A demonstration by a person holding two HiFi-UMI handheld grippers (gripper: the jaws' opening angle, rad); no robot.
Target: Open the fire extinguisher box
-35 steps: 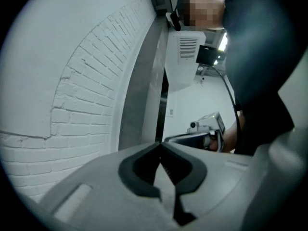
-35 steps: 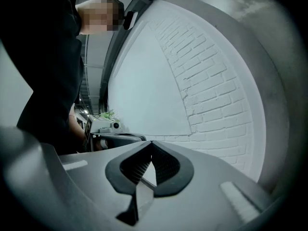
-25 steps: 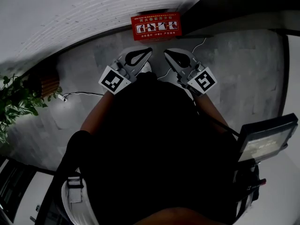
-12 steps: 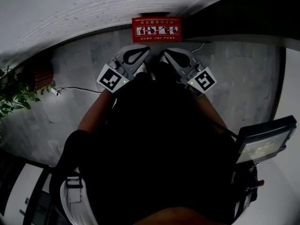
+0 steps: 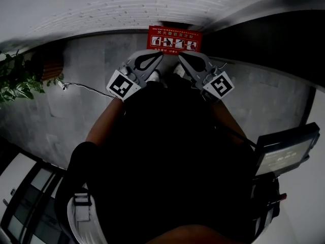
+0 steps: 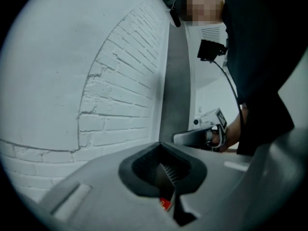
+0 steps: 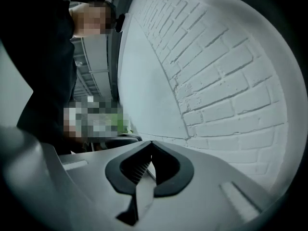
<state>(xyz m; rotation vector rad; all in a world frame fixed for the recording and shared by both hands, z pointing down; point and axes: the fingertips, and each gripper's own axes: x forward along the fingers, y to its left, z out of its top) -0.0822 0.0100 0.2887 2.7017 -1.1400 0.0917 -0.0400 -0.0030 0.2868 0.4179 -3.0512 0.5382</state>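
Head view had the fire extinguisher box (image 5: 174,39) at 12 o'clock by the wall (image 5: 101,9), with the left gripper (image 5: 160,55) and right gripper (image 5: 181,56) near it, jaws pinched shut and empty, so I figured getting closer and square to it came first.

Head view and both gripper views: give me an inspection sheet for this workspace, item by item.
Surface: grey tiled floor, dimly lit.
Job's things: red fire extinguisher box with white pictograms, at the foot of the white brick wall; its lid looks shut.
Clutter: nothing seen.
Grippers: left gripper and right gripper both have jaws together and empty; they point toward the box and touch nothing.
Cables: thin white cable lies on the floor, left of the left gripper.
Surroundings: green leafy plant at far left; dark screen device at the person's right side.
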